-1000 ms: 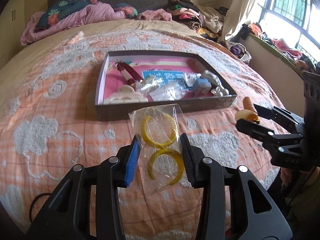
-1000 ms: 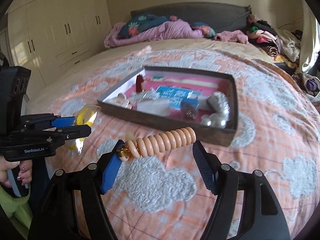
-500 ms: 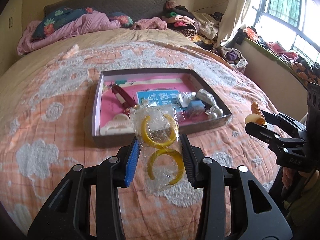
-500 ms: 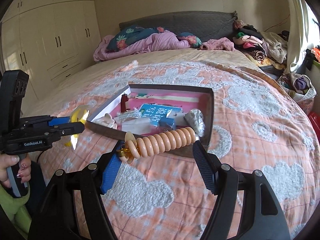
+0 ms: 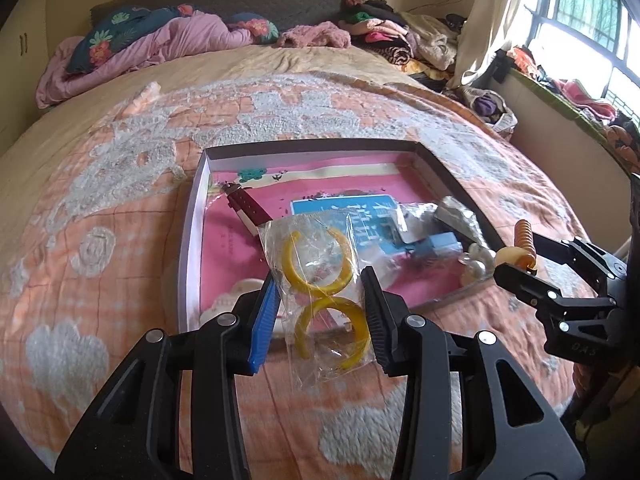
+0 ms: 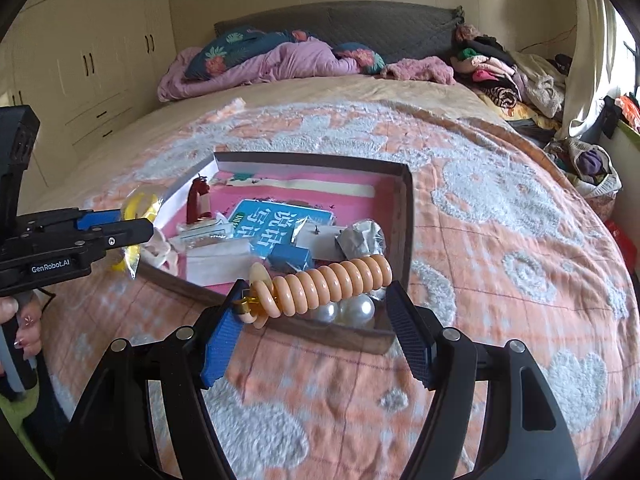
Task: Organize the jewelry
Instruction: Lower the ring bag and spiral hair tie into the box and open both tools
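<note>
Both grippers carried jewelry above the near edge of the tray [image 5: 188, 240].

The left gripper [image 5: 320, 312] was clamped on a clear bag of yellow hoops [image 5: 320, 288], the bag standing upright between its pads and reaching toward 12 o'clock. The right gripper [image 6: 316, 312] pinched a stack of peach rings [image 6: 320, 284] lying crosswise, end to end from 9 to 3 o'clock between the fingers (pearls [image 6: 354, 310] sat in the tray just beneath).

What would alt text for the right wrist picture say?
A handheld right gripper clamps a peach ringed bracelet above a shallow box of jewelry lying on an orange bedspread. At left, the left gripper holds bagged yellow hoops.
</note>
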A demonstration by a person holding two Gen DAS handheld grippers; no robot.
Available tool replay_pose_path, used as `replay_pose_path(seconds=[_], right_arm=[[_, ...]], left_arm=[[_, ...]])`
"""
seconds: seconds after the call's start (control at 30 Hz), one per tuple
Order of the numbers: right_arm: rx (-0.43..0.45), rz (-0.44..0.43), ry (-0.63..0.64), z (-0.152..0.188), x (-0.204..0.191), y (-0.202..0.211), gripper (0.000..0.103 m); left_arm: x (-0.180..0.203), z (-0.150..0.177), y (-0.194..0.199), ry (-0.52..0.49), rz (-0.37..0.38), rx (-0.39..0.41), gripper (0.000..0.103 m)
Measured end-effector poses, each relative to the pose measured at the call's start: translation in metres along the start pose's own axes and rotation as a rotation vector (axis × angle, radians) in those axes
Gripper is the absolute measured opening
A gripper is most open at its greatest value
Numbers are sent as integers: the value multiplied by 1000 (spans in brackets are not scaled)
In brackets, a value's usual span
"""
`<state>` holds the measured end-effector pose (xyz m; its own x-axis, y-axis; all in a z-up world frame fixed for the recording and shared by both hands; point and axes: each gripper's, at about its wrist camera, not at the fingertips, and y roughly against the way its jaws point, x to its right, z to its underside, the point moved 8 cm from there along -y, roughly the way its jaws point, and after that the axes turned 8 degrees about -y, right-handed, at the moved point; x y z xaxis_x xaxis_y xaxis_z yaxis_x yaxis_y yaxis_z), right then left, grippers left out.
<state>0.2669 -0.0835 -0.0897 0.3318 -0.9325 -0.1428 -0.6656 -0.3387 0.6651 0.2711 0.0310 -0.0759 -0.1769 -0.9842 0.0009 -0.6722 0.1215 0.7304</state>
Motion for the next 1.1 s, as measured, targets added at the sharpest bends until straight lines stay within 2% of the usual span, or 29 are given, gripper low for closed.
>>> replay_pose_path(seconds=[0.13,0.2,0.23,0.27,0.33,0.4,0.5,0.57,0.63,0.7,0.8,1.1], right_arm=[[-14,3,0,-3,-2,-13,70],[-19,7,-6,-4,-3,-16,81],[-11,12,-9,-5,-3,-15,89],[0,11,-10,-6,-3,-13,91],[9,5,-3,-6,-5,-9,91],[14,9,-1,-4,-6,-5,91],[26,4,-14,-3,-5,7,94],[44,-3,-23,-2,-6,17,97],[57,-12,-31,-3,-6,28,98],[72,-17,-39,-2,-8,39,98],[90,-28,-44,-3,-9,53,98],[118,-35,-41,7,-10,89,98]], left_arm=[[-4,0,-11,4,-15,-17,34],[-5,1,-14,5,-20,-23,34],[-6,1,-14,8,-21,-25,37],[-7,1,-14,11,-21,-23,41],[-7,0,-13,11,-30,-21,54],[-9,-1,-10,10,-40,-16,57],[-8,-2,-3,10,-49,-6,71],[-7,-3,1,9,-53,0,74],[-5,-2,9,11,-57,12,81],[-3,-2,16,11,-62,20,82],[0,-1,28,11,-70,33,92],[12,5,63,23,-75,76,93]])
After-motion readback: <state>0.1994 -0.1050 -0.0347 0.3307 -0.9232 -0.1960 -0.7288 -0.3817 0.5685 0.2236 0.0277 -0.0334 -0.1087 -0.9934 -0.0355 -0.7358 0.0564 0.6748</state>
